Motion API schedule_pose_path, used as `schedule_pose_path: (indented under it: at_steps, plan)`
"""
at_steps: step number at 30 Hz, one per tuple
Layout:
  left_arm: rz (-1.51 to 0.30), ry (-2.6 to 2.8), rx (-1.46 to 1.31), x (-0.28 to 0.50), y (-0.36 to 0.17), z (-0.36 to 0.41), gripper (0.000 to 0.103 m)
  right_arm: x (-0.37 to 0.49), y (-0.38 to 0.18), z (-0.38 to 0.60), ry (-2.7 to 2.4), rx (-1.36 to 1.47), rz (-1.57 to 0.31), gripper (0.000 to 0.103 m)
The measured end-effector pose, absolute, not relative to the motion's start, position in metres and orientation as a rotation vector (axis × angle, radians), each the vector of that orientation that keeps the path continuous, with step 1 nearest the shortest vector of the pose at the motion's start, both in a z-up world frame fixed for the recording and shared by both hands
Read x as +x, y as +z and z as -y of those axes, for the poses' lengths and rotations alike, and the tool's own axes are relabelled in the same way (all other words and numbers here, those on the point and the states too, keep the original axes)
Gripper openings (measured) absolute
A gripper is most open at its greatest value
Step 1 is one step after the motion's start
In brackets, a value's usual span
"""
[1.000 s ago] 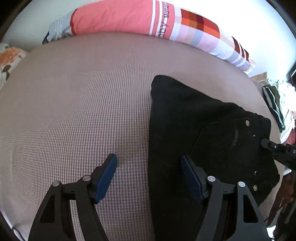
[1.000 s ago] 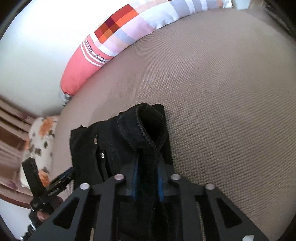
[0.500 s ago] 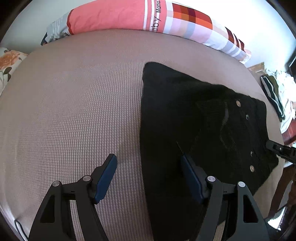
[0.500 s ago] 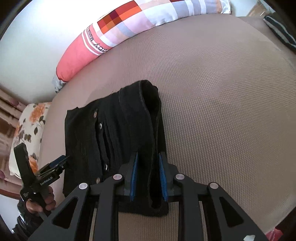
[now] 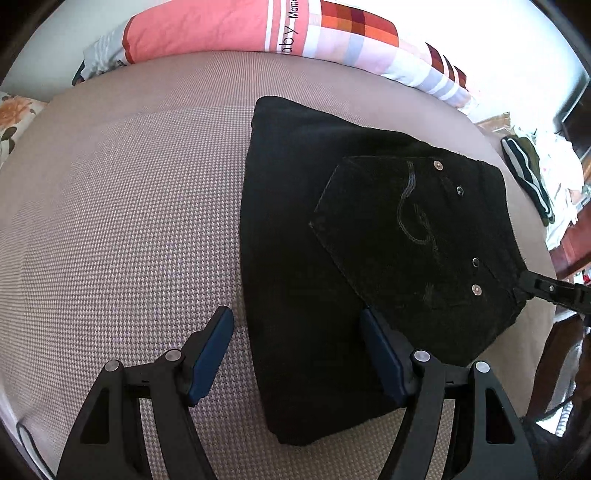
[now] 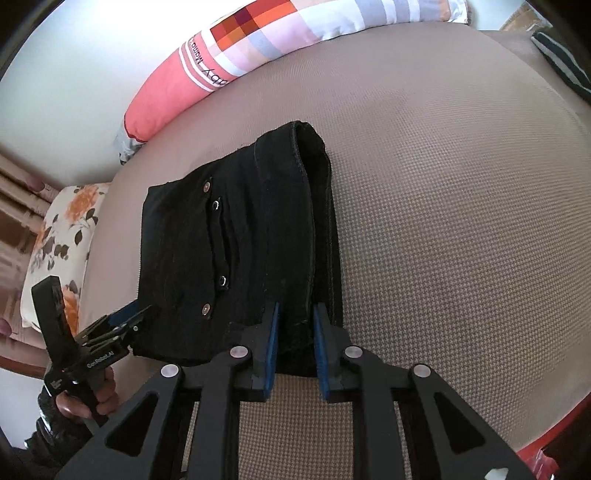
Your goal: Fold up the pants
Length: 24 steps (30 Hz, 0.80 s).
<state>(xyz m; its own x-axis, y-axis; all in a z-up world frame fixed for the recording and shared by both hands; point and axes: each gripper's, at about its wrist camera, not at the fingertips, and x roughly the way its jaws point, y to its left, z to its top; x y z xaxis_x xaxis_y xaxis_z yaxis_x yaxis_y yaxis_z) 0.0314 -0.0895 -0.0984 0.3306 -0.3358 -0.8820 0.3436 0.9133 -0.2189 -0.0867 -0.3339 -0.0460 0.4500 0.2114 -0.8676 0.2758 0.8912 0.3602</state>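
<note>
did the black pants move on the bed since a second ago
Yes. In the right wrist view the black pants lay bunched and raised; now they lie flatter on the bed, further from the striped pillow.

Black claws (image 5: 295, 354), blue pads (image 6: 272, 343)

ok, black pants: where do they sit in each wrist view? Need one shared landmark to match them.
Left wrist: black pants fill centre to right, folded flat on the bed, back pocket with rivets facing up.
Right wrist: pants sit centre-left; the right gripper has their near edge between its closing pads.
Shared landmark: the pink checked pillow along the bed's far edge.
</note>
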Motion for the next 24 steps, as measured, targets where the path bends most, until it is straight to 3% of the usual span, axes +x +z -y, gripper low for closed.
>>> schedule_pose_path:
  at_steps: [15,24]
  plan:
    - [-1.145,-0.455,0.054,0.031,-0.101,0.098,0.072,-0.095,-0.052,0.328,-0.097,0.457,-1.164,0.012]
    - [-1.138,-0.437,0.062,0.031,-0.101,0.101,0.075,-0.097,-0.050,0.333,-0.100,0.478,-1.142,0.024]
